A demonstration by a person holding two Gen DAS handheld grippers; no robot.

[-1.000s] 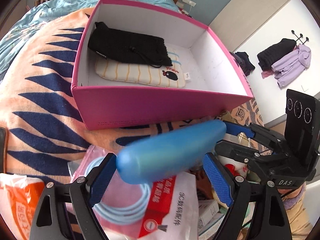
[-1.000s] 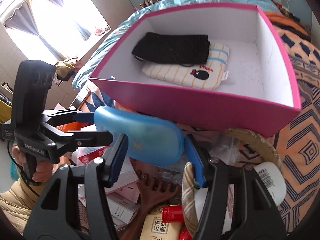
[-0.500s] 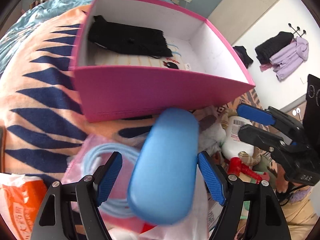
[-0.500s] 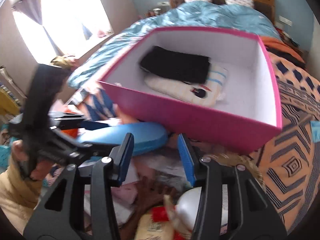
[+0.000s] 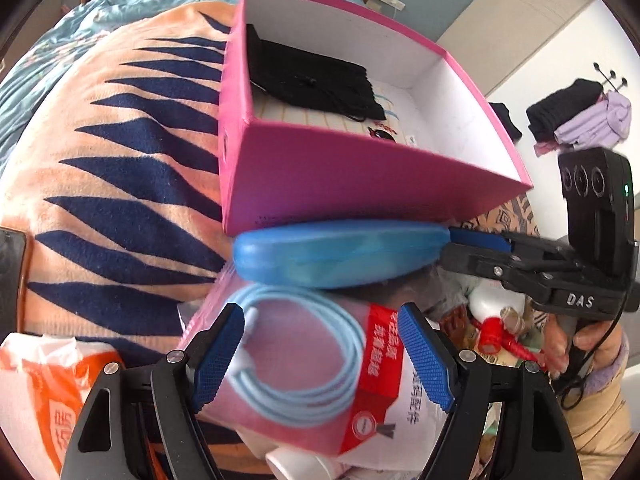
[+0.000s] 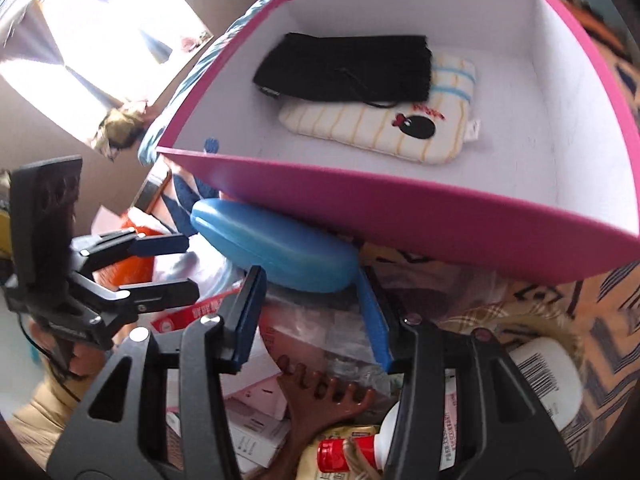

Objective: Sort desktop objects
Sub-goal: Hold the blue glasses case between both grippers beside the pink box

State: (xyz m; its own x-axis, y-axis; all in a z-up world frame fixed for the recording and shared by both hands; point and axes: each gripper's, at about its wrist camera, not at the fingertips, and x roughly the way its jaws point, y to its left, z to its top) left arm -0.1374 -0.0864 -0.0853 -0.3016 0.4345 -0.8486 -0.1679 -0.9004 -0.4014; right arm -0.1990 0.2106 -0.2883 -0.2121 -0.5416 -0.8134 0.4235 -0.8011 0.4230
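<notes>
A blue glasses case (image 5: 340, 254) lies against the near wall of the pink box (image 5: 360, 180), also in the right wrist view (image 6: 276, 246). My right gripper (image 6: 312, 312) is shut on one end of the case; it shows from the side in the left wrist view (image 5: 472, 246). My left gripper (image 5: 320, 358) is open and empty, just short of the case, over a pink packet with a coiled light-blue cable (image 5: 304, 356). It shows in the right wrist view (image 6: 164, 264). The pink box (image 6: 400, 204) holds a black pouch (image 6: 348, 68) on a striped cloth case (image 6: 384, 128).
The box stands on an orange and navy blanket (image 5: 120, 160). Clutter lies near me: an orange bag (image 5: 52, 400), a brown wooden comb (image 6: 320, 400), a white bottle (image 6: 544, 380), a red-capped bottle (image 6: 336, 452), small boxes (image 6: 256, 432). A phone (image 6: 154, 186) lies left of the box.
The blue case has left my left gripper's jaws and is now held by my right gripper against the box wall. My left gripper has drawn back, open.
</notes>
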